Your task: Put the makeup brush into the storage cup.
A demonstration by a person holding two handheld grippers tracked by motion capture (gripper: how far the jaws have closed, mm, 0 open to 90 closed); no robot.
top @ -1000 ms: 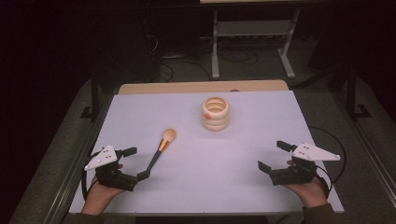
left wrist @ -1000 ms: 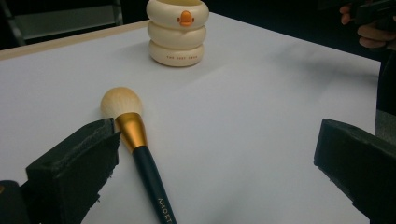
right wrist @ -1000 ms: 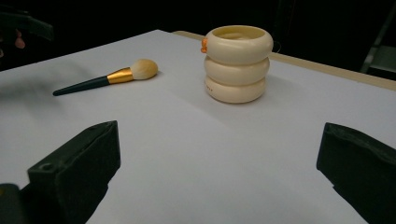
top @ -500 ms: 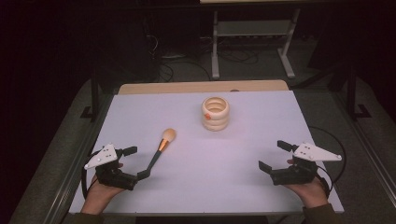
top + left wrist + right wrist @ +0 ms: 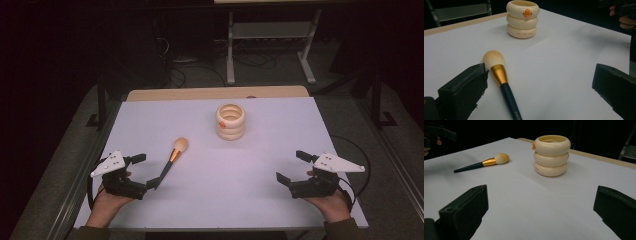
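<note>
The brush [image 5: 173,157] lies flat on the white table [image 5: 280,150], left of centre in the high view, bristles toward the upper right and its dark handle running down-left to end just at the left gripper [image 5: 142,173]. In the left gripper view the handle [image 5: 510,101] runs between the two black jaws, close beside the left-hand one, with the gold ferrule and pale bristle head just past that jaw's tip. The jaws stand wide apart and hold nothing.

Up and to the right of the brush, well apart from it, stands the holder [image 5: 231,121], a cream pot of three stacked rings with a small orange duck bill on its top ring. It is upright and looks empty.

The right gripper [image 5: 293,167] sits low at the lower right of the high view, jaws likewise spread and empty, well apart from both things.

Likely trouble: the handle is thin and lies flat, off-centre in the left jaws, so a closing pinch could push it sideways or roll it away instead of catching it. Gripped near the tail end, the heavy head would droop. A tilted brush brought to the holder could knock its rim and tip it.

Room is good: bare table all round, the near edge just under both hands, the side edges near each gripper.
</note>
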